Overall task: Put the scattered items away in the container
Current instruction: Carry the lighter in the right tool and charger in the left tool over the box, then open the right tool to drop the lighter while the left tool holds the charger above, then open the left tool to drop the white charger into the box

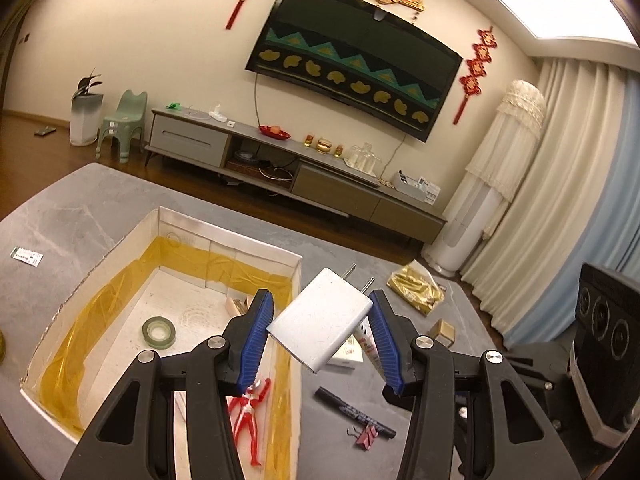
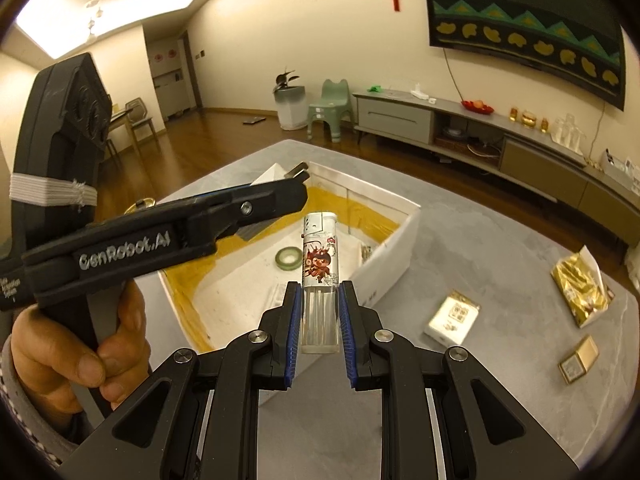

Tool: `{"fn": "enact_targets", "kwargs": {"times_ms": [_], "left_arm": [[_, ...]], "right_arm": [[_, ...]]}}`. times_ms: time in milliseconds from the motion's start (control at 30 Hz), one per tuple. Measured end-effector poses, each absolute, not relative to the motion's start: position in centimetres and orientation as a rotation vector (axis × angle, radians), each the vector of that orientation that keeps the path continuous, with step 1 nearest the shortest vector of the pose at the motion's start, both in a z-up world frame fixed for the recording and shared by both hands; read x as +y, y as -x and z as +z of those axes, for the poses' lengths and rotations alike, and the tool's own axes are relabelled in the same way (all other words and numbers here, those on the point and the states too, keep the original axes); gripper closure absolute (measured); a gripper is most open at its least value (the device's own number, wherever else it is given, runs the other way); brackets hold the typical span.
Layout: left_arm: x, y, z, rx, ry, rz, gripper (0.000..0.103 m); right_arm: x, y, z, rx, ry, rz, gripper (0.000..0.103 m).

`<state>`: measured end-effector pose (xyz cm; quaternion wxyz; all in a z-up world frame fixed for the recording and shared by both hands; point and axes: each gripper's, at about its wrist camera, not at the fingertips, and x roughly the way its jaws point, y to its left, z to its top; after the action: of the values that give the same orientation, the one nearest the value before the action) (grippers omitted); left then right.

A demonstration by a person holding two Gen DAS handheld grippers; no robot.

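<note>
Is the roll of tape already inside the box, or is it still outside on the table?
Inside. The tape roll lies flat on the floor of the white box, within its yellow-lined walls.

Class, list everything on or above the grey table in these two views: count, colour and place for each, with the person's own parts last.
box: one, white, yellow tape lining, on table
tape roll: one, greenish, inside box
toy figure: one, red and silver, inside box
charger: one, white, between left fingers
lighter: one, clear, cartoon print, in right gripper
marker: one, black, on table
binder clip: one, dark red, by marker
gold packet: one, on table
left gripper: black, blue pads
right gripper: black, blue pads
hand: one, holding left gripper
</note>
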<state>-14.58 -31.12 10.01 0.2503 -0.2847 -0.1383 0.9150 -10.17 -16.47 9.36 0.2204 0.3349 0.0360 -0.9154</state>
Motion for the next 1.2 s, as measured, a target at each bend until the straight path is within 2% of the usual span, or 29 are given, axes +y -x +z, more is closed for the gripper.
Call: {"fn": "enact_targets", "kwargs": {"times_ms": [400, 867, 1200], "left_arm": [[-34.3, 19.4, 8.8, -0.589, 0.853, 2.465, 0.053], [-37.4, 24.7, 5.9, -0.871, 0.958, 2.354, 0.053], [-36.9, 27.6, 3.6, -0.969, 1.096, 2.361, 0.053]], "right_arm": [[-18.5, 13.4, 9.9, 0.137, -0.921, -2.502, 0.083], [-21.2, 17.7, 7.8, 0.108, -1.031, -2.402, 0.083], [-22.6, 21.4, 6.2, 0.128, -1.125, -2.361, 0.084]]}}
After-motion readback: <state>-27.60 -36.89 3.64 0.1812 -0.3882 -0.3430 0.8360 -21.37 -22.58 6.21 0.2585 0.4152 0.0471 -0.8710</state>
